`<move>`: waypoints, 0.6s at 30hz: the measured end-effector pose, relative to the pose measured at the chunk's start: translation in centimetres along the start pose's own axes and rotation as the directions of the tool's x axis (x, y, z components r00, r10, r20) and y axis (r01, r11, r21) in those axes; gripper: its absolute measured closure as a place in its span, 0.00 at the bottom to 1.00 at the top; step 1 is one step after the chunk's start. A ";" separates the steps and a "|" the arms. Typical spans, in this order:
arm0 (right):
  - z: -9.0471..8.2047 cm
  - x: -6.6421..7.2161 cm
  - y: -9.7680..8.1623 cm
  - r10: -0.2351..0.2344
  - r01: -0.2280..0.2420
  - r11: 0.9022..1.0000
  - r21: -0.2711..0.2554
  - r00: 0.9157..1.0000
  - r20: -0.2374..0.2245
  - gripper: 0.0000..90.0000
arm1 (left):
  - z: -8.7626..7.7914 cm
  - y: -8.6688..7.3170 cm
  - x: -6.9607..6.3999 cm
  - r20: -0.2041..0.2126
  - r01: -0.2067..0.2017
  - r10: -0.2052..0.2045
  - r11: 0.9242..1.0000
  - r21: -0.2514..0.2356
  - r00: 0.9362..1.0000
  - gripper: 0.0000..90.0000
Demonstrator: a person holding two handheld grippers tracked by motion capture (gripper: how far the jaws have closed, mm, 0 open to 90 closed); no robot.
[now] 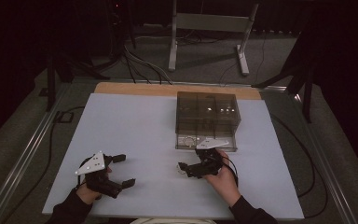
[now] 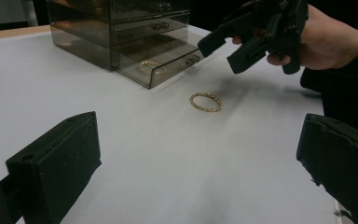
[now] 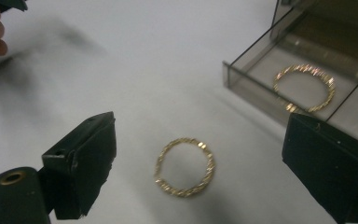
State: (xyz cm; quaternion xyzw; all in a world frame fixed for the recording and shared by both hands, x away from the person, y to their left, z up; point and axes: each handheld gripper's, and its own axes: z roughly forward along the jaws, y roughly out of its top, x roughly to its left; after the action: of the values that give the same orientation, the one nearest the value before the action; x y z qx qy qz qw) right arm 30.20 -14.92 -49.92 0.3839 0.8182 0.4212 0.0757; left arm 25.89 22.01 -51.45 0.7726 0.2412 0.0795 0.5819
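Below the right gripper (image 3: 193, 154), jaws open and empty, lies the gold bracelet (image 3: 185, 166); straddle it squarely, drawer (image 3: 279, 95) probably at two o'clock.

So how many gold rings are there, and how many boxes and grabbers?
Gold rings: 2, one on the table and one in the open drawer
Drawer box: 1
Grabbers: 2, left and right
Total: 5
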 end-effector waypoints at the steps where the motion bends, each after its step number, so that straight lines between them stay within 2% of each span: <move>1: 0.1 0.1 -0.2 0.009 -0.009 1.000 0.000 1.000 0.008 0.11 | 0.0 0.0 0.0 -0.001 0.001 -0.001 1.000 -0.003 1.000 0.01; 4: 0.2 0.6 -0.7 0.041 -0.040 0.999 -0.008 0.998 0.044 0.14 | 0.0 0.0 0.0 -0.001 0.001 -0.001 1.000 -0.002 1.000 0.01; 7: 0.5 0.9 -1.1 0.054 -0.055 0.998 0.011 0.996 0.070 0.20 | 0.0 0.0 0.0 -0.001 -0.003 0.003 1.000 -0.002 1.000 0.01; 13: 0.6 0.9 -2.0 0.112 -0.113 0.994 0.001 0.986 0.121 0.47 | -0.1 0.0 0.0 -0.001 -0.004 0.004 1.000 -0.003 1.000 0.01; 18: 1.0 1.1 -2.3 0.105 -0.108 0.994 0.009 0.982 0.159 0.61 | -0.1 0.0 0.0 -0.003 -0.005 0.005 1.000 -0.001 1.000 0.01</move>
State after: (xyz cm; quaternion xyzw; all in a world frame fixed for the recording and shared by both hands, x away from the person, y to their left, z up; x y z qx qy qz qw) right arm 28.59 -14.38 -52.07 0.4599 0.7917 0.3855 0.1143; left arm 25.85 22.06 -51.40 0.7730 0.2398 0.0821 0.5816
